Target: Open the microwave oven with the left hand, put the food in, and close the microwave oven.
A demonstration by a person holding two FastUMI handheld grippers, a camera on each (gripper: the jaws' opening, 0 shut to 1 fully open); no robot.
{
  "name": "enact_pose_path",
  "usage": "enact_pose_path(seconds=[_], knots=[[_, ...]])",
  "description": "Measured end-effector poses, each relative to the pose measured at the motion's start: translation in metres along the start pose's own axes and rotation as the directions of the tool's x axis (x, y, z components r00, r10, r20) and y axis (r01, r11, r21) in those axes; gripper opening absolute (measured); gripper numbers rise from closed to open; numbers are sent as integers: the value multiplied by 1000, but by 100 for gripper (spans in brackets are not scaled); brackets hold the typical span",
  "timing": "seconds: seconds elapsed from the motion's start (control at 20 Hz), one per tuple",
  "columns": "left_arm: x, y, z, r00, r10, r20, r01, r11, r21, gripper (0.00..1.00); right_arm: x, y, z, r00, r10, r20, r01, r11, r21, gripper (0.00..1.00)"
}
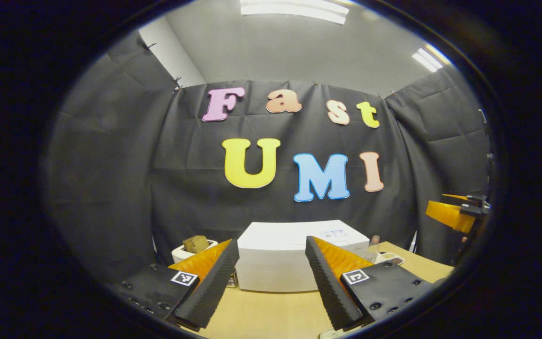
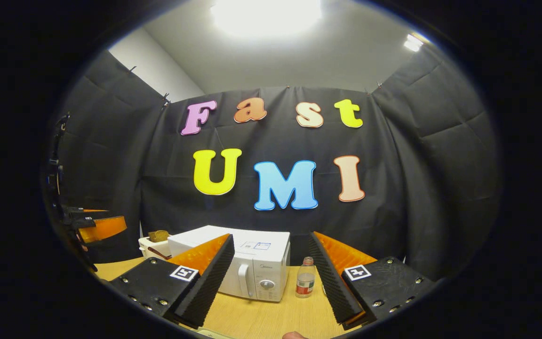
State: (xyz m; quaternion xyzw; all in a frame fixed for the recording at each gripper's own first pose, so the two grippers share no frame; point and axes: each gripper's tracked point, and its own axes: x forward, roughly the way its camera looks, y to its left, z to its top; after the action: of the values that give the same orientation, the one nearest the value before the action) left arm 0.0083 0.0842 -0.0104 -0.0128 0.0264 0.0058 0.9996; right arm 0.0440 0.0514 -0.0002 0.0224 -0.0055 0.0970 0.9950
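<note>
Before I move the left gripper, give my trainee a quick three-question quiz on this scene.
1. True or false: the door of the white box-shaped microwave oven is shut.
2. What stands on the wooden table just right of the microwave, in the right gripper view? A) a small clear bottle with a red label B) a metal pan C) a blue cup
3. Fill in: the left gripper and the right gripper both hold ____.

Key: 1 true. 2 A, the small clear bottle. 3 nothing; both are open and off the table.
</note>
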Motion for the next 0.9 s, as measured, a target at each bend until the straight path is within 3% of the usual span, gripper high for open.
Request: enact_pose_path(seconds=[0.9], knots=[[12,1,12,997,-71,32,69,995,68,97,2,15,6,999,-36,15,36,999,-20,97]])
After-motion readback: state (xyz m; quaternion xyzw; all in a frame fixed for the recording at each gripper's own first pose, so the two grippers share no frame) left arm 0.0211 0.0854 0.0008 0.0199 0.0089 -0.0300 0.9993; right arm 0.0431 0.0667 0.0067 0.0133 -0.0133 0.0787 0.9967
